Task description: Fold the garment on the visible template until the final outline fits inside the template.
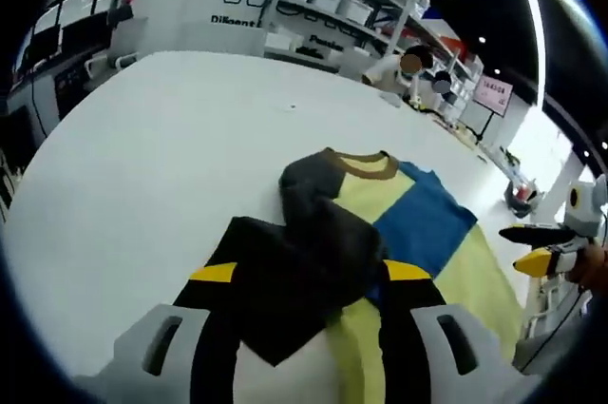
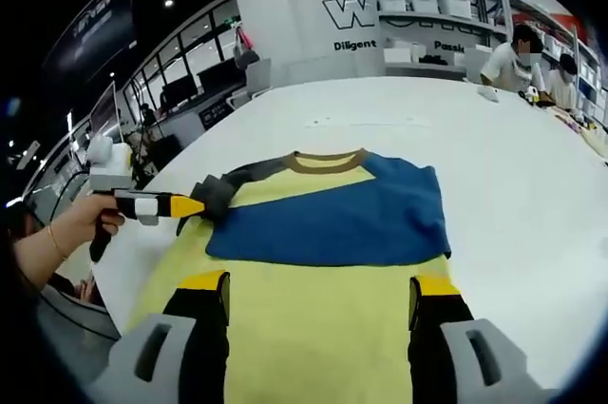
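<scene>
In the right gripper view, the white table (image 2: pixel 513 195) is spreading bare from 12 round to 4 o'clock. Its near edge is curving from 7 up to 10 o'clock, just beside the garment (image 2: pixel 323 223). In the left gripper view, open tabletop is running from 8 round to 12 o'clock. Shelves (image 2: pixel 427 5) and seated people (image 2: pixel 508 62) are sitting beyond the far edge at about 1 o'clock.

The garment is lying on the table near that near edge, with its brown collar (image 2: pixel 328 159) pointing to 12 o'clock. It is showing yellow across the body, and a blue panel is lying over the chest. The dark grey sleeve (image 2: pixel 233 185) is bunching at 9 o'clock.

The left gripper (image 2: pixel 195 204), carried by a hand (image 2: pixel 81 219), is touching that sleeve with its yellow tip. In its own view the dark cloth is heaping up between its jaws, which are standing apart. I cannot tell whether they are clamping it.

The right gripper (image 2: pixel 318 282) is hovering over the yellow hem with its jaws spread wide, grasping nothing.
</scene>
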A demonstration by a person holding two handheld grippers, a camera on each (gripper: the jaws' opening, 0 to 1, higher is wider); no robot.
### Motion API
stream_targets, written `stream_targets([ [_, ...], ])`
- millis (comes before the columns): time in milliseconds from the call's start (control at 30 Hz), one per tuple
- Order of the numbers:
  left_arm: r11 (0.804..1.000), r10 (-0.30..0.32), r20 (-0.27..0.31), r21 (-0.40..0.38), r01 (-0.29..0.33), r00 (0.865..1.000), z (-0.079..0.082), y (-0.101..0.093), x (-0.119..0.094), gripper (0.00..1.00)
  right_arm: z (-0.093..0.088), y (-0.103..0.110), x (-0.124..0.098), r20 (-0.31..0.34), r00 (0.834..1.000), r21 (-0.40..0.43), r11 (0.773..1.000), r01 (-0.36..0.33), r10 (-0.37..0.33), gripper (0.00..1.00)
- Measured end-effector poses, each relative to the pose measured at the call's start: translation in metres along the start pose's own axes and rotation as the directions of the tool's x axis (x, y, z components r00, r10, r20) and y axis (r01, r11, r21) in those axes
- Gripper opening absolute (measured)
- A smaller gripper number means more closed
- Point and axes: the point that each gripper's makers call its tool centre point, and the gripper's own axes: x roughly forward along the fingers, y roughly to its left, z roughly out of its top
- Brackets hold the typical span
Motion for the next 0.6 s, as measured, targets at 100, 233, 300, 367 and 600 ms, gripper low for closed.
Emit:
stream_targets([
  [100, 1.0, 0.012, 0.022, 0.002, -0.012, 1.0, 0.004, 0.007, -0.008, 0.52, 0.001, 0.0, 0.0, 0.003, 1.0, -0.002, 1.0, 0.0, 0.0, 0.75],
  [233, 1.0, 0.017, 0.043, 0.006, -0.018, 0.999, 0.008, 0.011, -0.012, 0.53, 0.0, -0.001, 0.0, 0.001, 1.0, -0.001, 1.0, 0.002, -0.002, 0.75],
  [300, 1.0, 0.019, 0.048, 0.012, -0.02, 0.999, 0.01, 0.013, -0.014, 0.54, -0.001, 0.0, 0.0, -0.004, 1.0, -0.002, 1.0, 0.001, -0.001, 0.75],
  [367, 1.0, 0.013, 0.061, 0.013, -0.014, 0.998, 0.015, 0.024, -0.02, 0.54, -0.001, 0.002, 0.001, -0.008, 1.0, -0.005, 1.0, -0.002, 0.002, 0.75],
  [600, 1.0, -0.023, 0.01, 0.009, 0.023, 1.0, 0.008, 0.031, -0.014, 0.71, 0.0, 0.004, 0.001, -0.004, 1.0, -0.011, 1.0, -0.012, 0.012, 0.77],
])
